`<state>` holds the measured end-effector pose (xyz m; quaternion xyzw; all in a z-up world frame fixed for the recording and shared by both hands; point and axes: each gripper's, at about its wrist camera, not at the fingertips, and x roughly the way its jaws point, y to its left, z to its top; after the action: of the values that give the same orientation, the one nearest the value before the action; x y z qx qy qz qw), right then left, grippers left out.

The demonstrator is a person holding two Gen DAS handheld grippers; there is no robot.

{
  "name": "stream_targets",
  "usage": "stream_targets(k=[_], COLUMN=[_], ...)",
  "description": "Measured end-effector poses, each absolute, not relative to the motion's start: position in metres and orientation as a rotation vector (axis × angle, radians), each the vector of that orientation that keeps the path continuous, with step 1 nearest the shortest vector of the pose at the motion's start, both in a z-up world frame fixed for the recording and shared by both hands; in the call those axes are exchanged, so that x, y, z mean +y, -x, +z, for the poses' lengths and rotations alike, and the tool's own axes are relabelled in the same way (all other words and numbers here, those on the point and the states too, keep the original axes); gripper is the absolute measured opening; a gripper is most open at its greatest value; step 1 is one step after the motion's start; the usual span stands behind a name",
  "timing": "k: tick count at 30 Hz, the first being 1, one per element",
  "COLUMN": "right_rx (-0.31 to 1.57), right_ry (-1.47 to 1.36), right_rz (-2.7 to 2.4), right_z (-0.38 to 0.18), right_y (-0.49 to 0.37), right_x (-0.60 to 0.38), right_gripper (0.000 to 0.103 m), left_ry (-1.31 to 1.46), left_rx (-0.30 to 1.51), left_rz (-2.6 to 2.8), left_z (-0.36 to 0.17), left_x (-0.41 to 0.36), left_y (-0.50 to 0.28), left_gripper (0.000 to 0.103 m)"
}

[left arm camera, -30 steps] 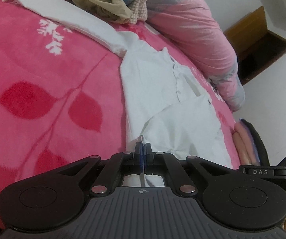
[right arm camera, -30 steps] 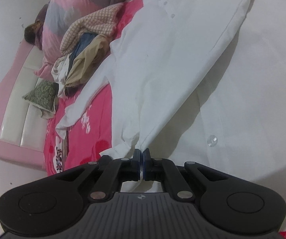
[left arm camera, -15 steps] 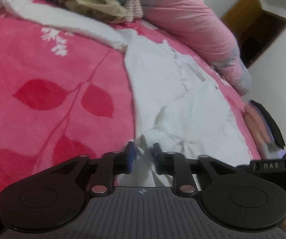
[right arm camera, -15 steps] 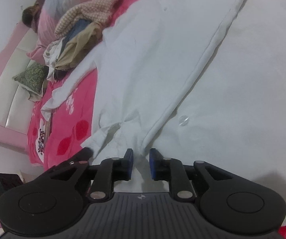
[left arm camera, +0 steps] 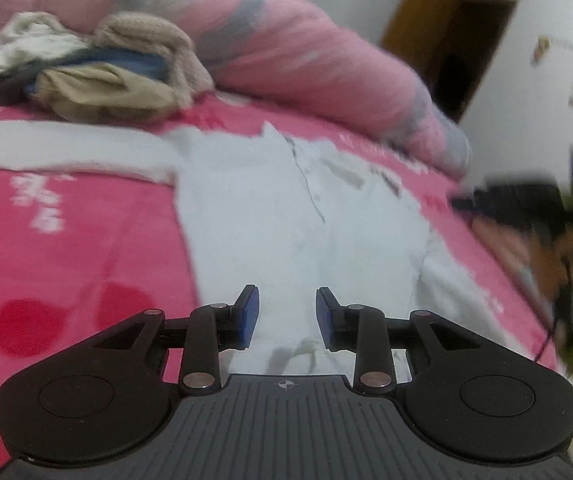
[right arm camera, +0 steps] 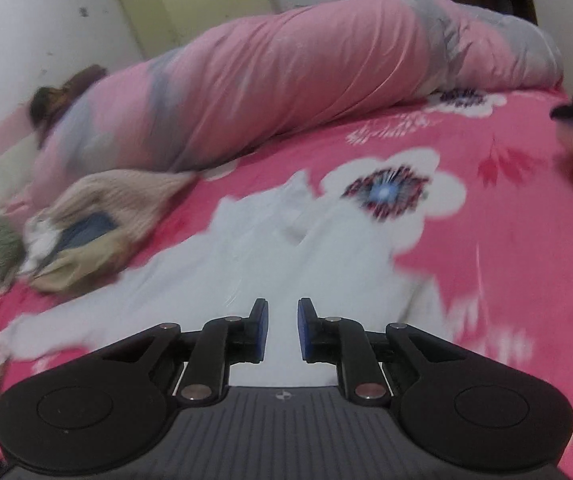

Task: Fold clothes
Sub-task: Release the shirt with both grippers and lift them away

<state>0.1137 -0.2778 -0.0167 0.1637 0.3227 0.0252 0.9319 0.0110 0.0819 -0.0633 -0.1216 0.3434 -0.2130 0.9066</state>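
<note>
Now both tongs, left tongs [left arm camera: 285, 316] and right tongs [right arm camera: 282, 330], released, above white shirt [left arm camera: 278, 216].

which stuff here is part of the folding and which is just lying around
In the job:
white shirt, spread on the bed
left gripper, open
right gripper, open

Lying about:
heap of clothes, maybe next in line
pink quilt roll
pink floral blanket under the shirt

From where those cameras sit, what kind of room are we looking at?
Most likely a home bedroom. A white shirt lies on a bed's pink floral blanket, a rolled pink quilt behind it, a pile of unfolded clothes alongside.
</note>
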Motion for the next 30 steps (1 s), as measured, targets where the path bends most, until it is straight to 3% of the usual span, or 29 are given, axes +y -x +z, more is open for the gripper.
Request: stream_targets(k=[6, 17, 30], right_rx=[0.735, 0.726, 0.893], right_ry=[-0.262, -0.381, -0.418], right_rz=[-0.027, -0.155, -0.041], right_z=[-0.058, -0.116, -0.100], right_y=[-0.225, -0.297, -0.209], right_x=[-0.292, -0.342, -0.337], right_gripper=[0.011, 0.010, 0.012], left_ry=[0.234, 0.236, 0.304], left_rx=[0.811, 0.792, 0.811], left_rz=[-0.423, -0.469, -0.460], left_z=[-0.094, -0.096, -0.094], left_x=[0.071, 0.078, 0.082], left_y=[-0.026, -0.021, -0.024], left_gripper=[0.031, 0.031, 0.033])
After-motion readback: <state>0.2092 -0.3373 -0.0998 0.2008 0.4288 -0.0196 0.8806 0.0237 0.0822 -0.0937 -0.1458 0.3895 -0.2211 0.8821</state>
